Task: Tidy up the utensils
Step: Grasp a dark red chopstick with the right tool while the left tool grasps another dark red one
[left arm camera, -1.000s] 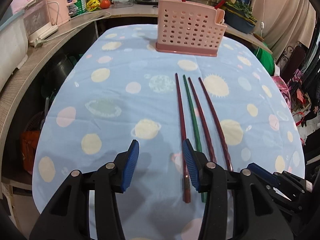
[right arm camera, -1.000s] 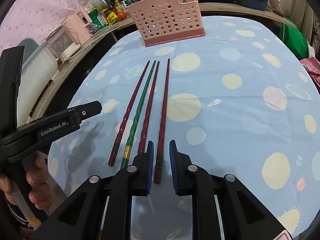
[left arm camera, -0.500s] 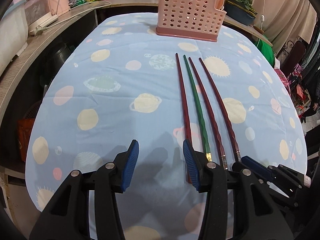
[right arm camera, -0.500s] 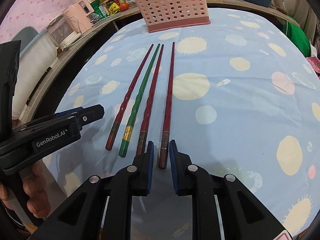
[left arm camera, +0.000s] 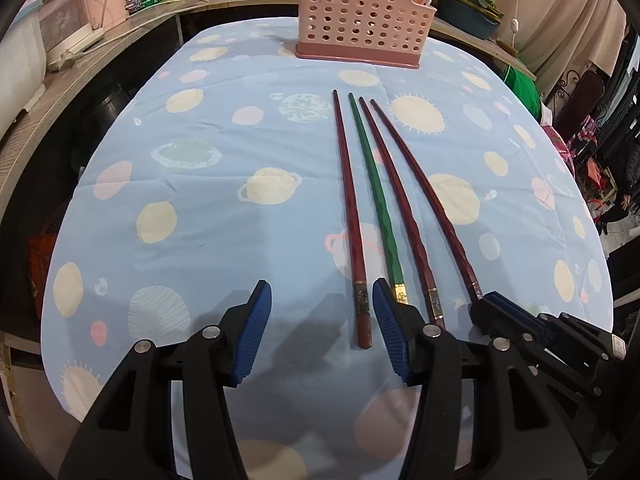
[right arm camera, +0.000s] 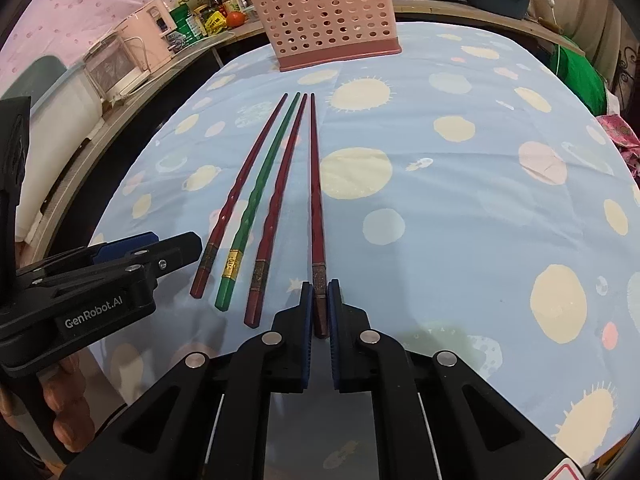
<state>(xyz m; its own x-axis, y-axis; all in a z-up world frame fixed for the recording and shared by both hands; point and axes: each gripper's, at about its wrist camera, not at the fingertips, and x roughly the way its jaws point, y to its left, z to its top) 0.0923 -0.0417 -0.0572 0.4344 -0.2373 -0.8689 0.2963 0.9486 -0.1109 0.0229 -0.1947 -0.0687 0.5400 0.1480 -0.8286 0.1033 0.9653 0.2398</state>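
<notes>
Several chopsticks lie side by side on the blue planet-print tablecloth [left arm camera: 200,208]: three dark red and one green [left arm camera: 376,200]. My right gripper [right arm camera: 319,292] is shut on the thick end of the rightmost red chopstick [right arm camera: 316,200], which still lies on the cloth. My left gripper [left arm camera: 322,312] is open, its jaws wide apart, with the leftmost red chopstick's [left arm camera: 352,220] thick end between them, untouched. The green one also shows in the right wrist view [right arm camera: 264,196]. A pink perforated utensil basket [left arm camera: 360,16] stands at the table's far edge, also seen in the right wrist view [right arm camera: 328,20].
A wooden counter [left arm camera: 100,60] curves around the far and left sides, carrying a white appliance [left arm camera: 68,28], jars, a tomato and pots. A green bag [right arm camera: 576,72] and clutter sit off the right edge. The left gripper's body [right arm camera: 100,280] shows beside the chopsticks.
Both grippers have drawn back toward the chopsticks' thick ends. The right gripper's jaws have closed from a narrow gap onto the rightmost red chopstick. The left stays open.
</notes>
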